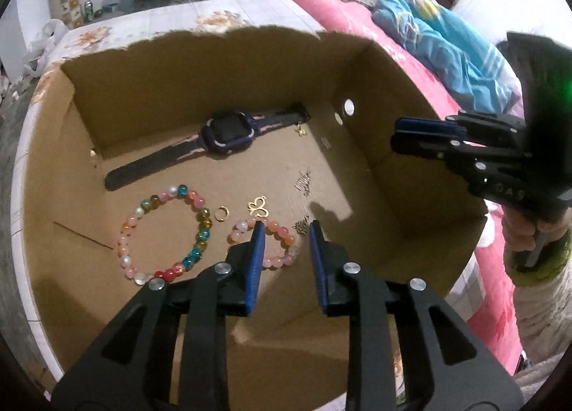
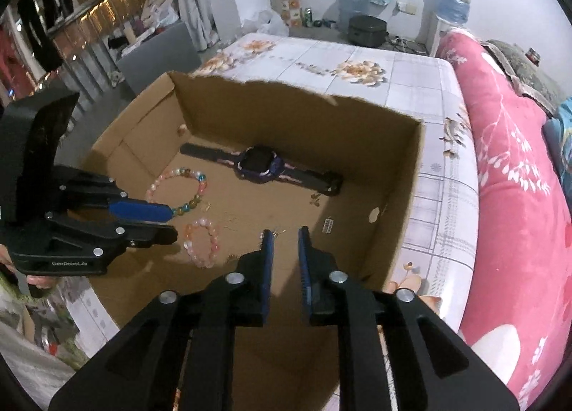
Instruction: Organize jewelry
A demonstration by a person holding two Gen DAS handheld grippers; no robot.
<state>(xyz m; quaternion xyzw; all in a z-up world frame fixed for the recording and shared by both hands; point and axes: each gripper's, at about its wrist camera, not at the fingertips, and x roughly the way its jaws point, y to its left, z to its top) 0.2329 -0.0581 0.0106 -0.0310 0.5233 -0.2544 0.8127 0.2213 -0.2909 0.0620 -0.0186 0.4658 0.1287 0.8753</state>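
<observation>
Your left claw [image 1: 287, 228] hung over the near part of the open cardboard box [image 1: 221, 64], pointed steeply down, its 2 blue pads apart with nothing between them. One pad crossed in front of the small pink bead bracelet [image 1: 282, 234] lying on the box floor; whether it touched the beads could not be told. Your right claw [image 2: 286, 232] stood further toward the right wall of the box, its pads likewise parted by a narrow gap and empty. In the left wrist view it showed side-on at the right edge, held in your hand [image 1: 523, 232] with a green-trimmed sleeve.

All jewelry lay inside the box, which sat on a desk [image 2: 357, 53] covered in a floral tiled cloth. A purple smartwatch [image 1: 228, 133] with a dark strap lay along the far wall. Nearer, to the left, lay 1 large multicoloured bead bracelet [image 1: 161, 232], well apart from the watch. Between the 2 bracelets sat a small gold ring [image 1: 222, 213], and just beside it a gold butterfly charm [image 1: 258, 206], close to the top of the pink bracelet. A second small gold charm [image 1: 300, 130] lay near the watch strap's right end. Several tiny metal pieces [image 1: 303, 182] were scattered toward the right side of the floor; their kind could not be made out.

A pink floral bed cover [image 2: 511, 175] ran along the desk's right side.
</observation>
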